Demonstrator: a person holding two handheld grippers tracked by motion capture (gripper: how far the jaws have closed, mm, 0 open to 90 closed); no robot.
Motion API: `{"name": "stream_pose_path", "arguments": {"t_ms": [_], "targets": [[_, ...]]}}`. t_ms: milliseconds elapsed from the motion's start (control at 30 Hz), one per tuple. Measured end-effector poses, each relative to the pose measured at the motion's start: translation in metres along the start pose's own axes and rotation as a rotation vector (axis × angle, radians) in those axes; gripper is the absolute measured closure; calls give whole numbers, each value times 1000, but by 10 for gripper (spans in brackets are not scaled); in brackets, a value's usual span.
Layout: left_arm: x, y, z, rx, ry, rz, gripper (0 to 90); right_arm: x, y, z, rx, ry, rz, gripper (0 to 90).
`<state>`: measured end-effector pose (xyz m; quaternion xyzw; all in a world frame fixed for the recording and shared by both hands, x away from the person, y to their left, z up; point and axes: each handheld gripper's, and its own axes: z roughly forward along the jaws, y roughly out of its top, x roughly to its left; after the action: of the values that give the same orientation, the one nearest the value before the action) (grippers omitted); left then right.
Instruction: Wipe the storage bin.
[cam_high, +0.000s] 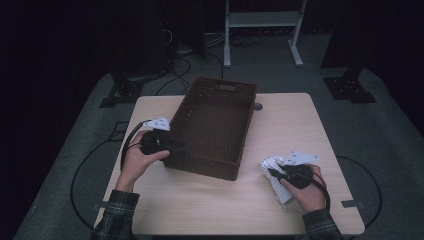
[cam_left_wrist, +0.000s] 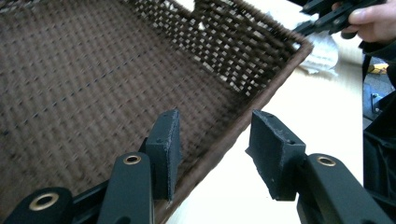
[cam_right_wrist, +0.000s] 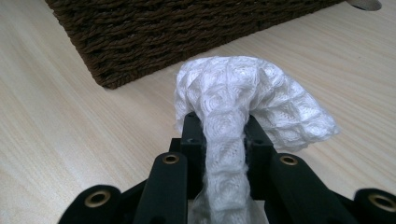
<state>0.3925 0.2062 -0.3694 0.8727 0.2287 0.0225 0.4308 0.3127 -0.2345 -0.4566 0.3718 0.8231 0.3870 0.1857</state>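
Observation:
A dark brown woven basket (cam_high: 202, 166) stands in the middle of the pale wooden table (cam_high: 200, 200); nothing lies in it. My left gripper (cam_high: 180, 147) is at its near left corner. In the left gripper view this gripper (cam_left_wrist: 217, 135) is open, and the basket's rim (cam_left_wrist: 261, 98) runs between the two pads without touching them. To the right of the basket my right gripper (cam_high: 272, 171) is shut on a white waffle cloth (cam_high: 281, 194). In the right gripper view the cloth (cam_right_wrist: 261, 93) bulges out above the pads of the gripper (cam_right_wrist: 223, 126), close to the basket wall (cam_right_wrist: 163, 28).
A round cable hole (cam_high: 257, 106) sits in the table behind the basket. A white frame (cam_high: 262, 20), black stand bases (cam_high: 350, 87) and cables lie on the floor beyond the table. Bare tabletop stretches along the front edge between the person's hands.

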Motion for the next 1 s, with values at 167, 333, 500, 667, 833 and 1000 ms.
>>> {"name": "stream_pose_path", "arguments": {"t_ms": [167, 333, 500, 667, 833, 1000], "targets": [[6, -9, 0, 8, -15, -11, 551, -1, 0, 1, 1, -3, 2, 744], [6, -11, 6, 42, -17, -1, 604, -1, 0, 2, 4, -4, -2, 743], [2, -9, 11, 55, -21, 9, 651, -2, 0, 2, 4, -6, 6, 744], [-6, -4, 18, 72, -38, 24, 674, -3, 0, 0, 1, -12, 4, 744], [-17, 3, 29, 90, -62, 53, 704, -5, -2, -2, -1, -22, 9, 743], [-28, 9, 40, 101, -81, 77, 733, -6, -3, -4, -2, -27, 13, 744]]}}
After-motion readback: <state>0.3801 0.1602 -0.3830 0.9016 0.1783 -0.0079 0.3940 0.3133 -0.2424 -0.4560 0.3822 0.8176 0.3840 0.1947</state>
